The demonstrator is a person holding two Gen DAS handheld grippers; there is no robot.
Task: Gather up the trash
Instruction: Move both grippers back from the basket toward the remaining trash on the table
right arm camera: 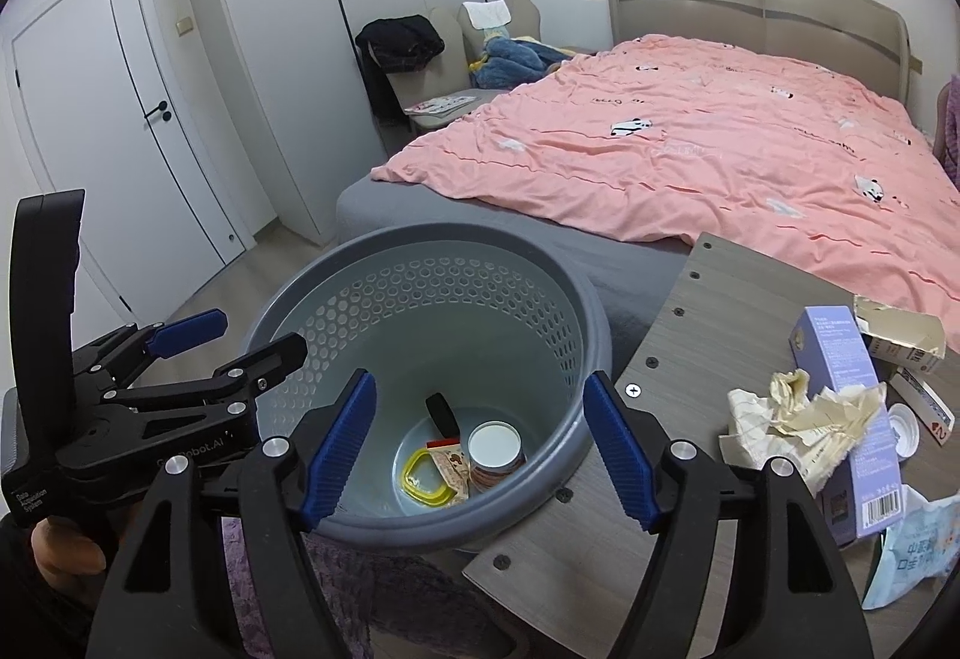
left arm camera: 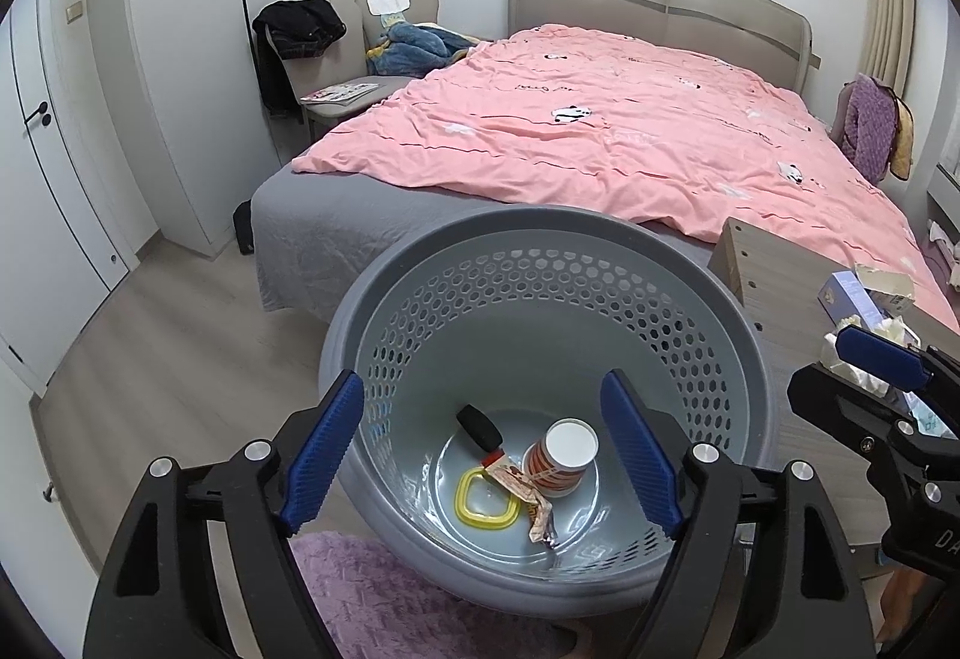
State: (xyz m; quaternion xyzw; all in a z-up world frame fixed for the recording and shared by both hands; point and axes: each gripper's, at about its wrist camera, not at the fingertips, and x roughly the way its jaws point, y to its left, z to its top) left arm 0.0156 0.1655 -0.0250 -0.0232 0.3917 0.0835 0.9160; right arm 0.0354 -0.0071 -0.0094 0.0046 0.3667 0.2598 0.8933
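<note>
Trash sits in two places: some already in the grey perforated bin [left arm camera: 540,263] at lower centre of both views, the rest on the wooden side table [right arm camera: 708,311] at lower right. Inside the bin I count four pieces: one striped paper cup [left arm camera: 561,458] lying on its side, one yellow square ring [left arm camera: 486,500], one crumpled snack wrapper [left arm camera: 528,497] and one black capped item [left arm camera: 478,426]. On the table lie one wad of crumpled tissue [right arm camera: 804,407], one tall purple carton [right arm camera: 852,419] standing upright just behind it, one torn white box [right arm camera: 900,338], one round white lid [right arm camera: 903,428] and one pale blue packet [right arm camera: 918,545] at the lower right edge.

Both tongs hang above the bin's mouth. The left gripper [left arm camera: 486,458] has its blue pads spread wide with nothing between them; the right gripper [right arm camera: 480,446] is equally wide and holds nothing.

Behind the bin stands a bed with a pink duvet [left arm camera: 600,131]. A purple rug [left arm camera: 372,599] shows beneath the bin at the lower left.
</note>
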